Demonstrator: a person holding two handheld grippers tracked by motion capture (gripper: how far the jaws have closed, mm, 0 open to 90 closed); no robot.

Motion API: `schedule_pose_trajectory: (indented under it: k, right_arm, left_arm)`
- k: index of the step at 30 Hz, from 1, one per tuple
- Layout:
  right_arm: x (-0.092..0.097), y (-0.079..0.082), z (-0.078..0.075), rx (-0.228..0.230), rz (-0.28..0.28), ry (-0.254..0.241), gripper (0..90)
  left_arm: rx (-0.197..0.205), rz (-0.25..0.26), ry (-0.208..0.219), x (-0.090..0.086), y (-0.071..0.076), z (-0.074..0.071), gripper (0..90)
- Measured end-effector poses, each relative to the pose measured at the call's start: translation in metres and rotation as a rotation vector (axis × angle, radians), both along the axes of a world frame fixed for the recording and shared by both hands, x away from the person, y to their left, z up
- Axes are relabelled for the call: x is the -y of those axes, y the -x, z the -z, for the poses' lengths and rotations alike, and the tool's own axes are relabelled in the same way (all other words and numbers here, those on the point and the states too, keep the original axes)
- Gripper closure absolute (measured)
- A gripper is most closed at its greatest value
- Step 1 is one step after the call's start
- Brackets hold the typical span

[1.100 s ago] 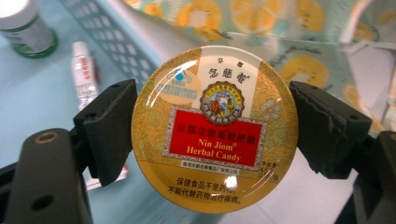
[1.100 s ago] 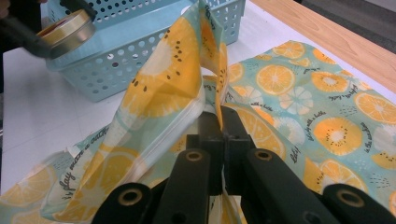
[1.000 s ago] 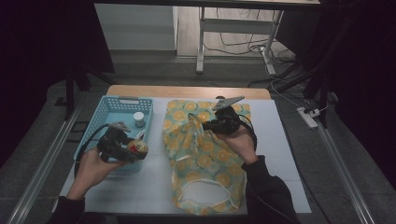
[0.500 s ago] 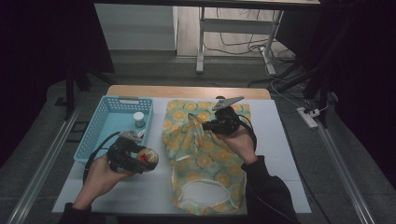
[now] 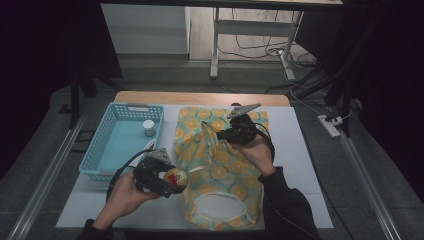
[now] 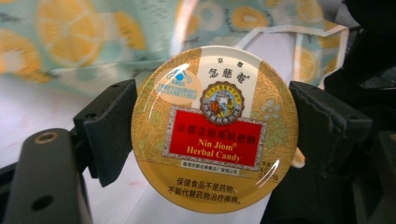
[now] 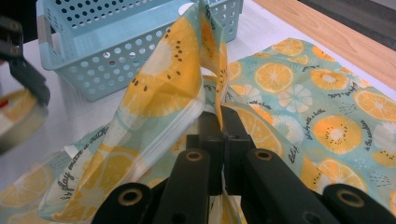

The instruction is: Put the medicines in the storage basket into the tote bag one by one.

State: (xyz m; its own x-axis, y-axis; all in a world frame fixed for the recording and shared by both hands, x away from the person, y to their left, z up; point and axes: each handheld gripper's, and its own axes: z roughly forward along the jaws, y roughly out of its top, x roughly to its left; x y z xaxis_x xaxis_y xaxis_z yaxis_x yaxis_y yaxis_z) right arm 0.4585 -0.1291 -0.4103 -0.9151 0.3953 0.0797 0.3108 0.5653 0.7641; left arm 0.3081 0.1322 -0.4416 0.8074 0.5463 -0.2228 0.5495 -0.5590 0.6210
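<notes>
The orange-print bag (image 5: 220,170) lies beside the blue basket (image 5: 107,150), its edge pinched up by the right gripper (image 5: 226,134). At the bag's left, the left gripper (image 5: 172,181) clamps a candy tin (image 6: 215,126). Loading seems underway; next, ease the tin through the lifted opening.

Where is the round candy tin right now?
In the high view the candy tin sits clamped in the left hand-held gripper, just off the fruit-print bag's left edge, in front of the blue basket.

surface: white table (image 5: 300,165) (wooden far edge) | on it: blue basket (image 5: 100,155), probably plastic; citrus-print bag (image 5: 225,175)
</notes>
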Motion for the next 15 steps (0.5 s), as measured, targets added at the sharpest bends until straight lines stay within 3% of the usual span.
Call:
schedule_pose_trajectory:
  k: [15]
  right_arm:
    - [0.000,0.000,0.000,0.003,0.001,0.000,90.0]
  left_arm:
    - [0.004,0.084,-0.007,0.050,-0.016,0.010,20.2]
